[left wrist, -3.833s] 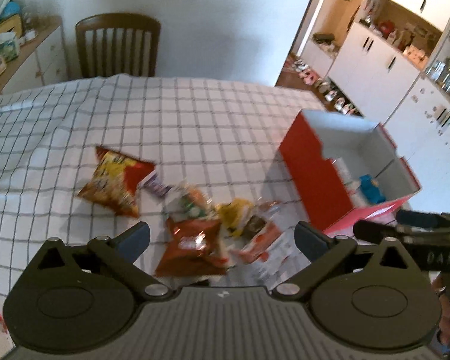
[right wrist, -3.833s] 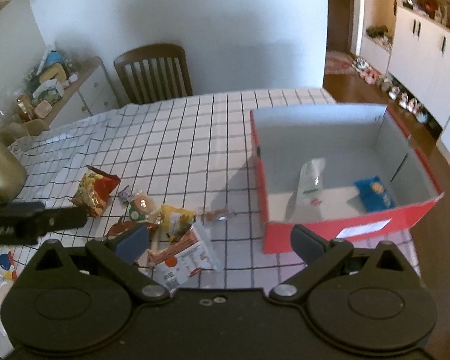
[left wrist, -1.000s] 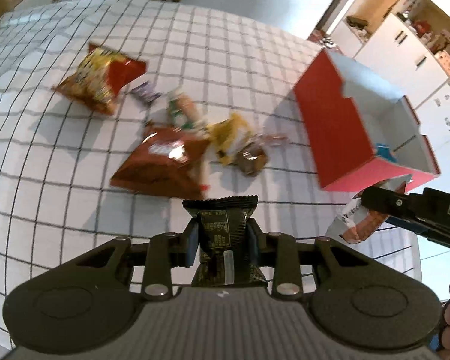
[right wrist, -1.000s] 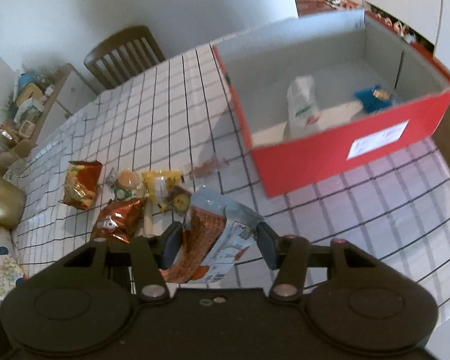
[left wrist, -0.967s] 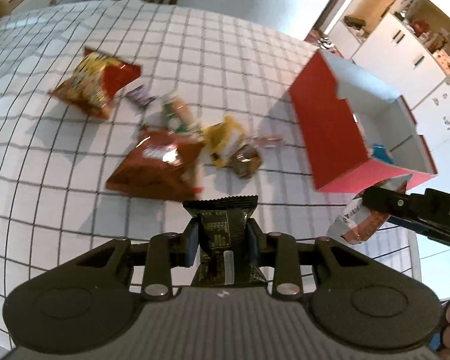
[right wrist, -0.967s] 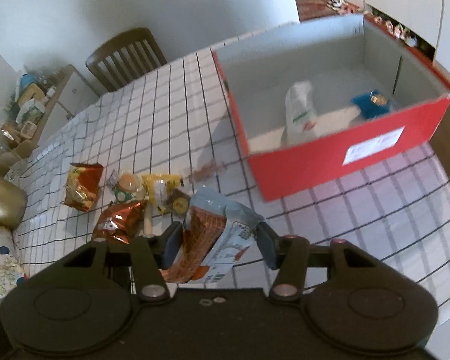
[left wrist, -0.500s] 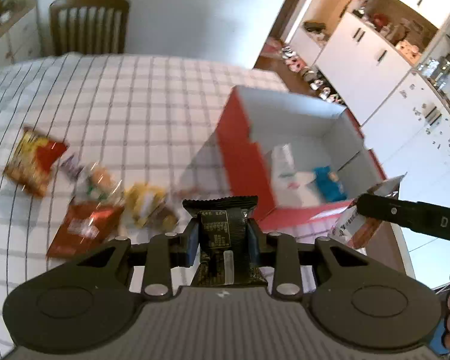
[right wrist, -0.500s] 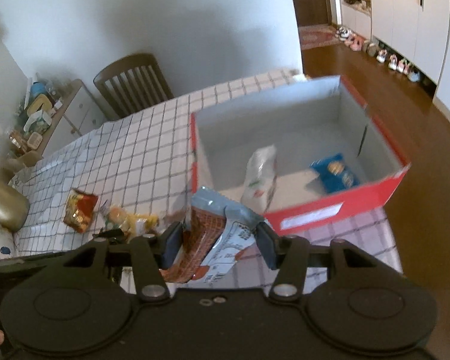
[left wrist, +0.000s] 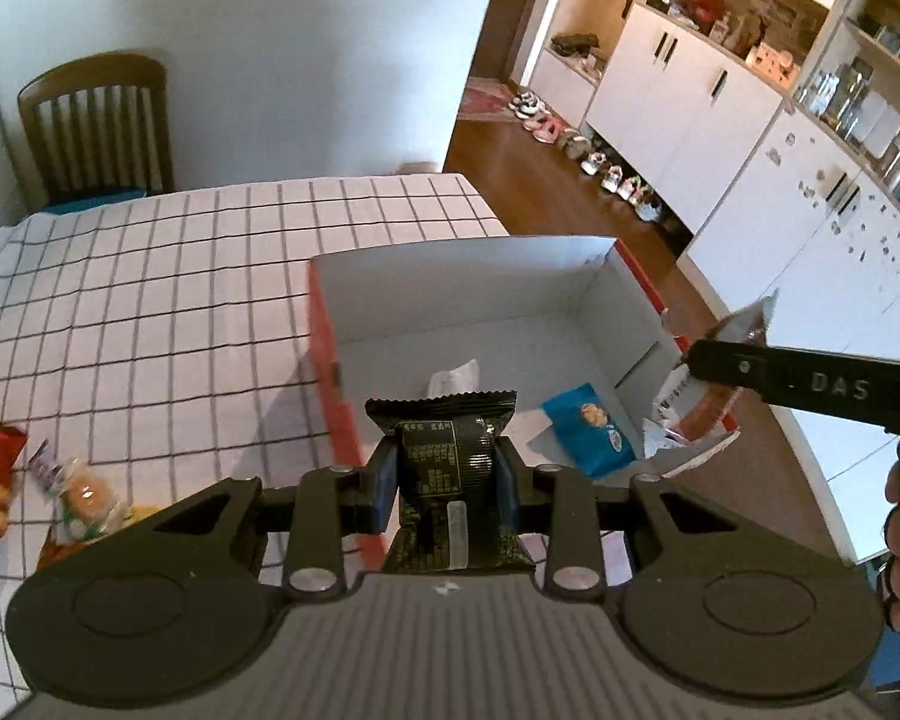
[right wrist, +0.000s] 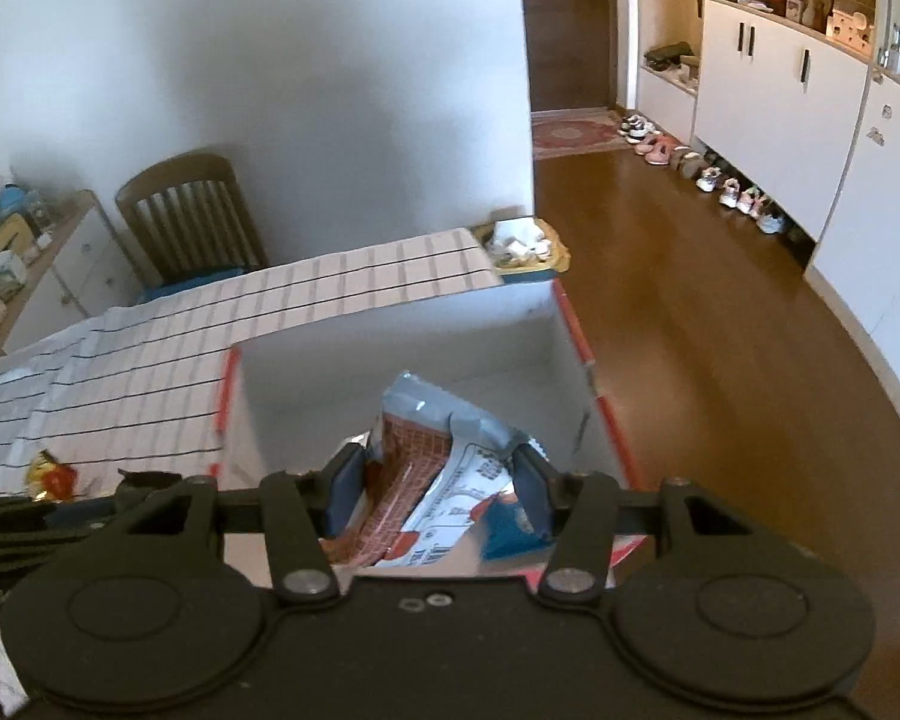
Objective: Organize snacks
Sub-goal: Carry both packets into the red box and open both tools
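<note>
Left gripper: clamping black packet, now arriving above red box.
Right gripper: gripping grey pouch, likewise; release coming next.

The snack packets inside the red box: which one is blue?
The flat blue packet lying near the right wall of the red box; the other packet inside, the white one, lies behind it.

One red box holds two packets; two tongs each grip one packet; three packets on the tabletop; one chair.
</note>
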A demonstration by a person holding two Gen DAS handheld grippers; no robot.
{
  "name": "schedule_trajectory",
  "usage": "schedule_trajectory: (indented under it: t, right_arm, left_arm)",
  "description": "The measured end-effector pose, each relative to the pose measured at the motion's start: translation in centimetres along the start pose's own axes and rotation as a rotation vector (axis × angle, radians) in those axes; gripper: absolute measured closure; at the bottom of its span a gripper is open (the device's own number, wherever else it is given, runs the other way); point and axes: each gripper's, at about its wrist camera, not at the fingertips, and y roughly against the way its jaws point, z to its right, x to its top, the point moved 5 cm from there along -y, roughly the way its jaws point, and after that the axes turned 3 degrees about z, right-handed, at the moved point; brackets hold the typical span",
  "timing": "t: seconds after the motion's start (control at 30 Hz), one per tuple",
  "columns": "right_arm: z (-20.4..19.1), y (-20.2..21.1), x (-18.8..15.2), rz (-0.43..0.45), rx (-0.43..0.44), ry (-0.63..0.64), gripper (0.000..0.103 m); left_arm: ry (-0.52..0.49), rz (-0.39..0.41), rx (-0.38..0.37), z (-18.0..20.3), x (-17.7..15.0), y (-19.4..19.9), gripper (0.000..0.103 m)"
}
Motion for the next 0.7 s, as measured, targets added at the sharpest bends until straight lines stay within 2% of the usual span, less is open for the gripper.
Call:
schedule_trajectory:
  t: [0.33,0.7]
  right_arm:
    - [2.7,-5.7,-0.1,-0.09,-0.06,0.066,0.05]
    - [3.1,-9.7,-1.6,-0.201,-0.036,0.147,0.05]
  left_arm:
    - [-0.063,-0.074,0.038,4.3,0.6,-6.5,0.071]
    - [-0.076,-0.159,0.074,5.2,-0.8,-11.5,0.071]
